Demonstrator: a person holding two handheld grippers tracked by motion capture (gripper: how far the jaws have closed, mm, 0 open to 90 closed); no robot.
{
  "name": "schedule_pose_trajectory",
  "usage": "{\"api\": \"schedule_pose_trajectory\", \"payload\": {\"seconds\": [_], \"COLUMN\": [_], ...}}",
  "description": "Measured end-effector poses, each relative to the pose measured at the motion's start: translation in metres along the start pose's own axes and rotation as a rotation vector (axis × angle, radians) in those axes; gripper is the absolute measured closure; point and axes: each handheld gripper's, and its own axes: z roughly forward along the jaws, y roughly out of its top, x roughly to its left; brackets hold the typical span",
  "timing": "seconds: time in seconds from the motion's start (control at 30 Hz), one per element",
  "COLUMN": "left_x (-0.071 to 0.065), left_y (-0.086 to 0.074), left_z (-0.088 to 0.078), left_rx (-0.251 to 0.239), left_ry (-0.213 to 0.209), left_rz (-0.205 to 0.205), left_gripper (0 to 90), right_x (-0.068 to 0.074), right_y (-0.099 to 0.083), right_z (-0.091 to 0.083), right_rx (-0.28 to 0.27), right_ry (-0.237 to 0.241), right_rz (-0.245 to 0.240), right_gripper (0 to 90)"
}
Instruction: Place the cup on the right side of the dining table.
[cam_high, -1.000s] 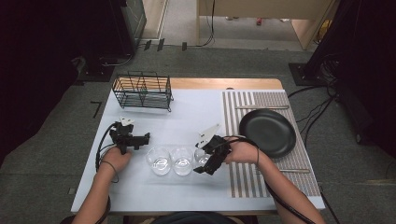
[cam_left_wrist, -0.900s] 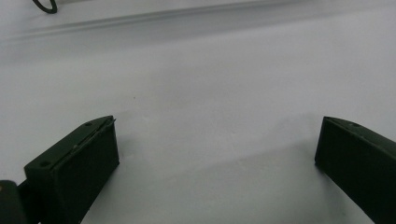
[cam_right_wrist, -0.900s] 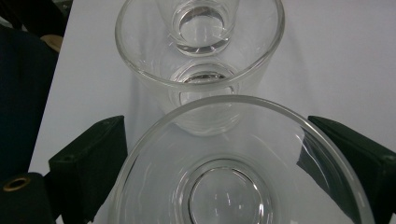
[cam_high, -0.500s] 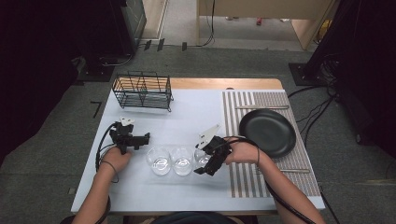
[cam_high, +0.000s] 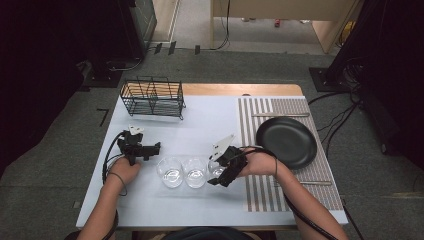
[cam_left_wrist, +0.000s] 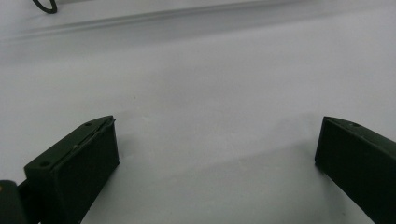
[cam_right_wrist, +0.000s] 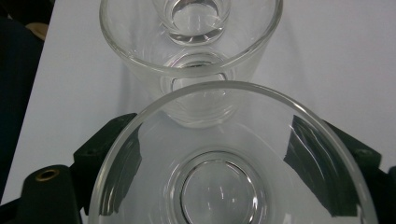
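Grasp step: R gripper (cam_high: 216, 176) jaws just closed on glass (cam_right_wrist: 233, 158) nearest mat (cam_high: 260, 192). L gripper (cam_high: 152, 148) open, empty, left of glasses. Next: straight lift, clear neighbor.

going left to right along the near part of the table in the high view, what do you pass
left gripper with open jaws → left clear glass cup → middle clear glass cup → right gripper, just closed on the third clear glass cup → striped placemat → round black plate
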Motion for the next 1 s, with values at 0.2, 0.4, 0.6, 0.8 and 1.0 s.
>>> {"api": "schedule_pose_trajectory", "payload": {"seconds": [0.2, 0.4, 0.6, 0.8, 1.0], "left_x": [0.0000, 0.0000, 0.0000, 0.0000, 0.0000], "left_y": [0.0000, 0.0000, 0.0000, 0.0000, 0.0000], "left_z": [0.0000, 0.0000, 0.0000, 0.0000, 0.0000], "left_rx": [0.000, 0.000, 0.000, 0.000, 0.000], "left_ry": [0.000, 0.000, 0.000, 0.000, 0.000], "left_rz": [0.000, 0.000, 0.000, 0.000, 0.000], "left_gripper": [0.0, 0.0, 0.0, 0.0, 0.0], "right_x": [0.0000, 0.0006, 0.0002, -0.0004, -0.0006], "right_y": [-0.0002, 0.0001, -0.0007, -0.0011, -0.0013], "right_z": [-0.0001, -0.0018, -0.0022, -0.0030, -0.0034], "right_rx": [-0.006, -0.014, -0.024, -0.028, -0.031], "right_ry": [-0.001, -0.008, -0.005, -0.006, -0.007], "right_rz": [-0.007, -0.021, -0.019, -0.018, -0.013], "right_gripper": [18.3, 19.1, 19.2, 19.3, 19.3]}}
